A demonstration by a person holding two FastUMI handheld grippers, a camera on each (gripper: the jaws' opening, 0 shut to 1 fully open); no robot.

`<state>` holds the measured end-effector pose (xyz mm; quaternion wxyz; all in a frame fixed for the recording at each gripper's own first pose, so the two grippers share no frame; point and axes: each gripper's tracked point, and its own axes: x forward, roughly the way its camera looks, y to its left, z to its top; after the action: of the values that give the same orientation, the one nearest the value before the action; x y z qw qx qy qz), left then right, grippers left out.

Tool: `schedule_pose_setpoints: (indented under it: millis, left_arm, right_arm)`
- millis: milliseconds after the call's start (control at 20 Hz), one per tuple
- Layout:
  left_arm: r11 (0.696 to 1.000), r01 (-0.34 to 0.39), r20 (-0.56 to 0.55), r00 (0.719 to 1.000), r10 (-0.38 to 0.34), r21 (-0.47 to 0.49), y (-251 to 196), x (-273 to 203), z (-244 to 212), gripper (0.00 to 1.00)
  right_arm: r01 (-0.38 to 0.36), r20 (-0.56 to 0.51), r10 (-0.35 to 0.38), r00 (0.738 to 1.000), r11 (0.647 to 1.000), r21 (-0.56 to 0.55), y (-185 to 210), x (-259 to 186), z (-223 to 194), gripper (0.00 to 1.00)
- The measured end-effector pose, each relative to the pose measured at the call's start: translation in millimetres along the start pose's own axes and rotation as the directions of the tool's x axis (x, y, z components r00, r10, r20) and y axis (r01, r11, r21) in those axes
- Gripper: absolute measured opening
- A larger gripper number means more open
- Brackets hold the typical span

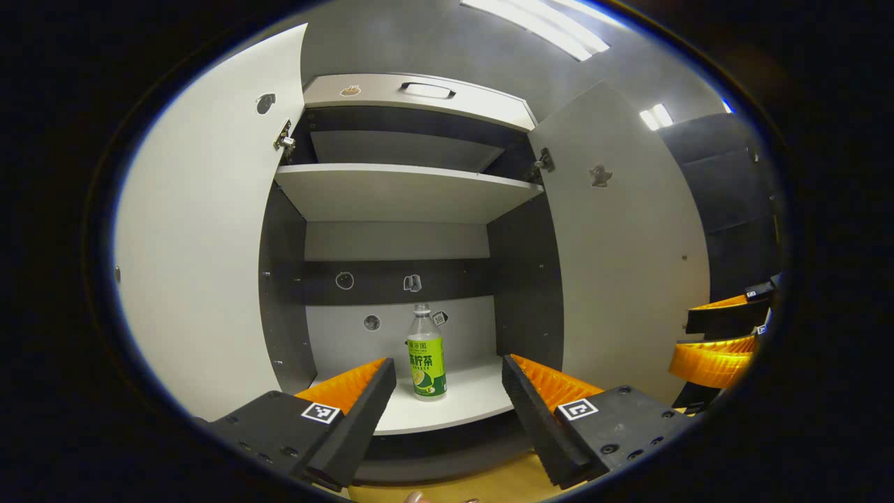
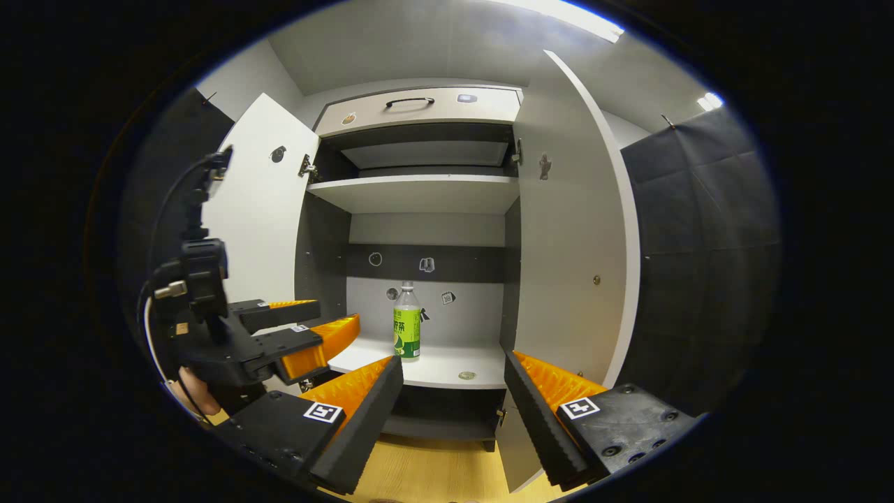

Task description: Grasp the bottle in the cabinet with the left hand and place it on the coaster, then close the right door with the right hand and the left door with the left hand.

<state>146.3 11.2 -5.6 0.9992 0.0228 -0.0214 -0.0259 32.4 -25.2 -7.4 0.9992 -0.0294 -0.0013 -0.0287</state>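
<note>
Showing the approach stage, both views look into the open cabinet (image 1: 412, 188), whose left door (image 1: 202, 251) and right door (image 1: 621, 251) stand swung wide. The bottle (image 1: 427, 353) stands upright on the lower shelf (image 1: 461, 405), roughly central and near the back wall, apart from both side walls. The left gripper (image 1: 447, 405) sits in front of the shelf edge with its jaws spread wide and nothing between them; the bottle appears in the gap but lies farther in, untouched. The right gripper (image 2: 450, 412) is likewise wide and empty, held back from the cabinet, with the left gripper (image 2: 307, 328) visible ahead of it and to one side.

Judged risks: the bottle is tall and narrow, so a fingertip that meets it before the jaws close around it could tip it or push it against the back wall. A grasp on the smooth label may slip; one near the cap may let the bottle swing. The shelf above limits lift on withdrawal. The coaster cannot be identified with confidence; a small round object (image 2: 466, 375) lies on the shelf front.

Writing: the green label carries large characters, too small to read reliably. Square black-and-white markers (image 1: 320, 412) sit on the fingers.
</note>
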Motion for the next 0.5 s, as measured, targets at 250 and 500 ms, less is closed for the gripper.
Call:
schedule_pose_setpoints:
  millis: [250, 500]
  left_arm:
    - [0.999, -0.033, -0.005, 0.999, 0.033, -0.005, 2.8, 62.6, -18.6, 0.97]
    - [0.997, -0.074, -0.029, 0.997, 0.074, -0.009, 11.5, 107.7, -43.4, 0.97]
  right_arm:
    - [-0.079, -0.019, 0.078, 0.997, 0.994, -0.078, 0.9, 7.0, -15.1, 0.97]
    - [-0.144, -0.031, 0.142, 0.989, 0.986, -0.086, 10.3, 8.0, -20.3, 0.98]
